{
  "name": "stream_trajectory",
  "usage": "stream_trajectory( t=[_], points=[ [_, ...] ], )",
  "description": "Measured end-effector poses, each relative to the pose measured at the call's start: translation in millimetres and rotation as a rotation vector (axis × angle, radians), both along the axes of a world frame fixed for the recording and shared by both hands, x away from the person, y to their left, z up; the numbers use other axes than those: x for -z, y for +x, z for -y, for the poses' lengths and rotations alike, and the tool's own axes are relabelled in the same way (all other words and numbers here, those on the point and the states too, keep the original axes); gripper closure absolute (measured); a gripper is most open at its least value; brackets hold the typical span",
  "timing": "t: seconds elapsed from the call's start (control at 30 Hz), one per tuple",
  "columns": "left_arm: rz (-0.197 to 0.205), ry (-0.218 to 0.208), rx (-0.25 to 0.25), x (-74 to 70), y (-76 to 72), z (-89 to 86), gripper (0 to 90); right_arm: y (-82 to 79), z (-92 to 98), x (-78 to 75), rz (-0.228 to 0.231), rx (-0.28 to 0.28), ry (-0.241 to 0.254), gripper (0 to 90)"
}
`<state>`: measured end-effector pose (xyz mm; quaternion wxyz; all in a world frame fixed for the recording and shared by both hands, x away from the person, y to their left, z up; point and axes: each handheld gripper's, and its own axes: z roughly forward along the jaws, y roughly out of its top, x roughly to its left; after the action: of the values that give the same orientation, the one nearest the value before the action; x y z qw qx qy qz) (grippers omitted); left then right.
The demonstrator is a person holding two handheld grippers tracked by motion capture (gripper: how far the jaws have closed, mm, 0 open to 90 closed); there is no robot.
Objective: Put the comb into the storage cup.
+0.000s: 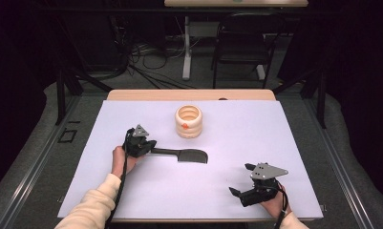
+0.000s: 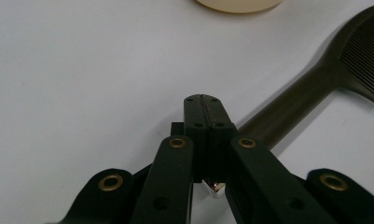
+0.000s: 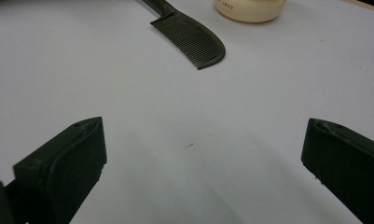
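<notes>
Black comb flat on the white surface, just in front of the cream ringed pot. Left gripper at the comb's handle end, fingers pressed tight together; handle seems pinched under them, but hard to tell for sure. Right gripper well apart near the front edge, fingers spread wide, holding nothing. Small orange mark and tiny dark writing on the pot, too small to read.
</notes>
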<state>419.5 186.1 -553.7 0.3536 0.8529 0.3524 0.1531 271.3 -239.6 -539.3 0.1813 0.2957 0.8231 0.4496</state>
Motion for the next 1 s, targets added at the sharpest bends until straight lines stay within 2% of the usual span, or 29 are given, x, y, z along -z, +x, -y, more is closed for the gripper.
stream_trajectory(
  t=[0.4, 0.57, 1.0],
  points=[
    [-0.026, 0.002, 0.019, -1.5, -5.5, 2.3, 89.9, -0.1, -0.5, 0.2, -0.004, -0.001, -0.003, 0.0],
    [-0.045, 0.016, 0.03, -0.7, -7.9, 3.7, 89.9, -0.1, -0.4, 0.3, -0.006, 0.0, -0.003, 0.0],
    [-0.065, 0.039, 0.057, -2.3, -13.2, 4.8, 89.9, -0.5, -0.1, 0.1, -0.006, -0.003, -0.005, 0.0]
  ],
)
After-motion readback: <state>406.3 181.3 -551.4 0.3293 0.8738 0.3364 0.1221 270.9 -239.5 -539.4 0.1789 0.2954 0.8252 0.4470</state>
